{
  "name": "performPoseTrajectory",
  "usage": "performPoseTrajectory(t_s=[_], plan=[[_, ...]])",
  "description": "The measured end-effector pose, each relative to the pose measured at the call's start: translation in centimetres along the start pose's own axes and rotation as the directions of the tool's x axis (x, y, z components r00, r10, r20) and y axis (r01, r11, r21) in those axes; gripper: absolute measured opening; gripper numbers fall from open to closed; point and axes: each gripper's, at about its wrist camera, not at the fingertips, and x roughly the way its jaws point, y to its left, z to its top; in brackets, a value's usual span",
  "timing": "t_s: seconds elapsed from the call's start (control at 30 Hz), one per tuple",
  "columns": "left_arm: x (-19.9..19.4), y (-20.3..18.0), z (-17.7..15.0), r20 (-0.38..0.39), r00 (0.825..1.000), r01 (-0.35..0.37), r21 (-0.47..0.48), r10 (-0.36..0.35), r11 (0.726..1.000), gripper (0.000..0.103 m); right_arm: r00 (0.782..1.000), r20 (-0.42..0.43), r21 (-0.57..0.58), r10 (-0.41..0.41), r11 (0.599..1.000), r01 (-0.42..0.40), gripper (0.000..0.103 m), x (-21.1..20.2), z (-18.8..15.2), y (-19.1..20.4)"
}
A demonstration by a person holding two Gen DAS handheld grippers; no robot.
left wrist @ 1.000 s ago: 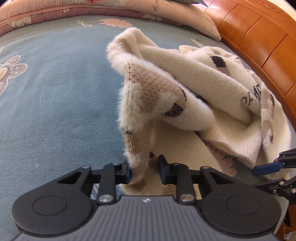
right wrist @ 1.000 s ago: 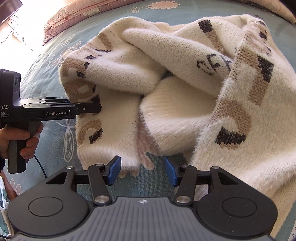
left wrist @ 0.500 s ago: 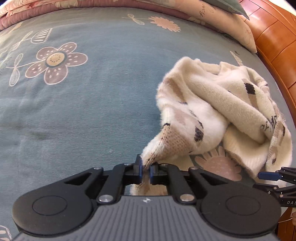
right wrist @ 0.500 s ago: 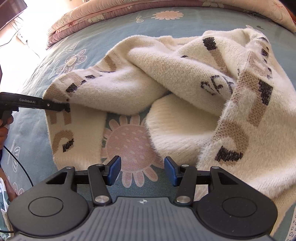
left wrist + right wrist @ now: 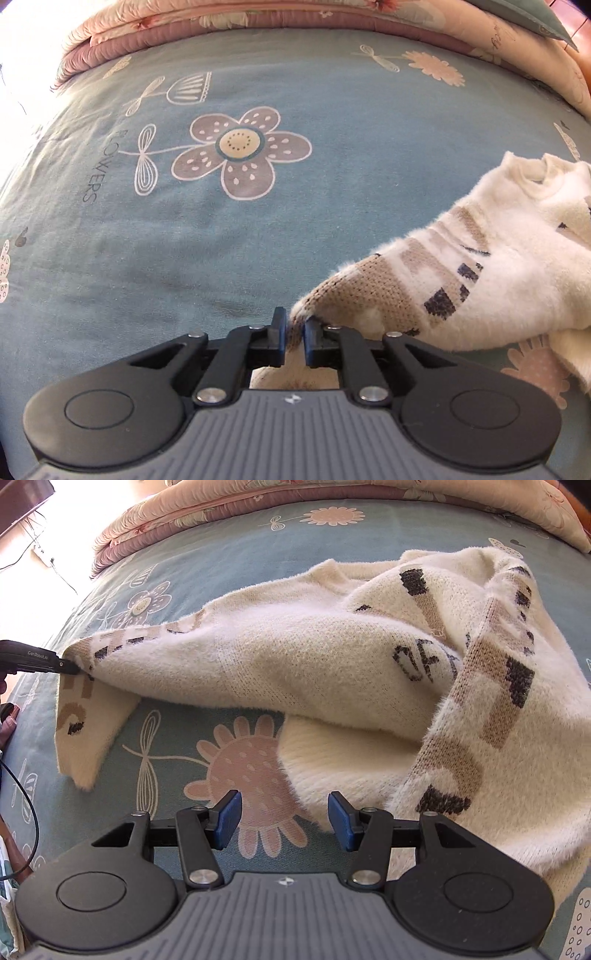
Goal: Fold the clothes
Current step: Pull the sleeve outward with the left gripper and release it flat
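Left wrist view: left hand-held gripper (image 5: 294, 332) jaws opening around sweater (image 5: 480, 273) edge; right hand-held gripper (image 5: 284, 818) half-open, empty.

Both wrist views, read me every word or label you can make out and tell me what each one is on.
"FLOWERS" on the blue flower-printed bedsheet, beside the big purple flower.
"GenRobot.AI" on the black left gripper, small and only roughly legible.
"OF" in dark knit letters on the cream fluffy knitted sweater; the letters after it are folded away, unreadable.
Script on the pink floral quilt: too blurred to read.
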Motion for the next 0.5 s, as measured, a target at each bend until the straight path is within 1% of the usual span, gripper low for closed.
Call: performPoseTrajectory(t_s=[0.03, 0.1, 0.17, 0.2, 0.27, 0.33, 0.4, 0.43, 0.5], plan=[[0.8, -0.1, 0.1, -0.028, 0.999, -0.016, -0.009, 0.016, 1.000, 0.016, 1.000, -0.005, -0.001, -0.009, 1.000, 0.009, 0.056, -0.2, -0.3, -0.3], [1.1, -0.6, -0.1, -0.031, 0.999, -0.028, -0.025, 0.027, 0.999, 0.017, 0.999, -0.006, -0.005, -0.036, 0.999, 0.036, 0.056, -0.4, -0.6, -0.5], [0.6, -1.4, -0.9, -0.015, 0.999, -0.039, 0.007, 0.039, 0.999, 0.018, 0.998, -0.002, -0.011, -0.069, 0.998, 0.069, 0.056, -0.8, -0.8, -0.6], [0.4, -1.7, -1.6, -0.015, 0.999, -0.043, 0.030, 0.044, 0.999, 0.021, 0.996, 0.005, -0.014, -0.091, 0.996, 0.091, 0.056, -1.0, -0.9, -0.6], [0.2, -2.0, -2.9, -0.048, 0.998, -0.044, 0.043, 0.046, 0.998, 0.028, 0.990, 0.024, -0.021, -0.142, 0.990, 0.143, 0.056, -1.4, -1.0, -0.6], [0.0, -1.9, -4.4, -0.100, 0.994, -0.035, 0.025, 0.037, 0.999, 0.030, 0.976, 0.054, -0.026, -0.210, 0.977, 0.211, 0.056, -1.9, -0.9, -0.6], [-0.1, -1.8, -5.9, -0.145, 0.989, -0.002, -0.008, 0.001, 1.000, 0.029, 0.957, 0.089, -0.016, -0.277, 0.960, 0.279, 0.056, -2.4, -0.5, -0.8], [-0.4, -2.0, -6.7, -0.155, 0.987, 0.035, -0.022, -0.038, 0.999, 0.029, 0.945, 0.105, -0.007, -0.311, 0.950, 0.314, 0.056, -2.6, -0.1, -1.0], [-0.6, -2.8, -7.9, -0.187, 0.976, 0.113, -0.021, -0.115, 0.993, 0.030, 0.923, 0.127, 0.010, -0.364, 0.931, 0.366, 0.056, -2.9, 0.7, -1.3]])
